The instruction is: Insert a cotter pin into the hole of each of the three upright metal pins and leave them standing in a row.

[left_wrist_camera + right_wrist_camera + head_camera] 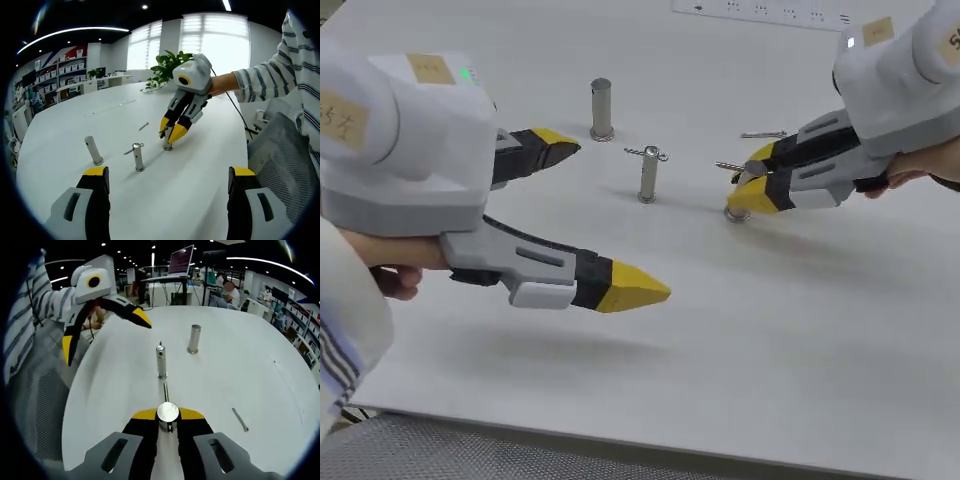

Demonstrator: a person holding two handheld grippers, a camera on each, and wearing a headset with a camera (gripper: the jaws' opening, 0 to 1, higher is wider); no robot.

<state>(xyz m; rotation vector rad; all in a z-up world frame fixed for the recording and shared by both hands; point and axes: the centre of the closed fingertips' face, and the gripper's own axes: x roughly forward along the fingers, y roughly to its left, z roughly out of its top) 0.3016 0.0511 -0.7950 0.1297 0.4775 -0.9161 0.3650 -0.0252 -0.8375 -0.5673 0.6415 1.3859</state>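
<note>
Standing on the white counter (770, 350) are three upright metal pins. The right gripper (745, 185) has its jaws closed around the right-hand metal pin (738, 211), with a cotter pin (727, 166) sticking out near its top. The middle metal pin (648, 180) carries an inserted cotter pin (646, 154). The far metal pin (601, 108) stands bare. A loose cotter pin (763, 134) lies near the right gripper. The left gripper (620, 220) hovers with its jaws spread wide.

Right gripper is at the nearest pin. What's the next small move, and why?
Probably open the right gripper and back off the near pin: a cotter pin already seems to poke through it, as on the middle pin. The far pin is bare, and a loose cotter pin lies close by for it.
</note>
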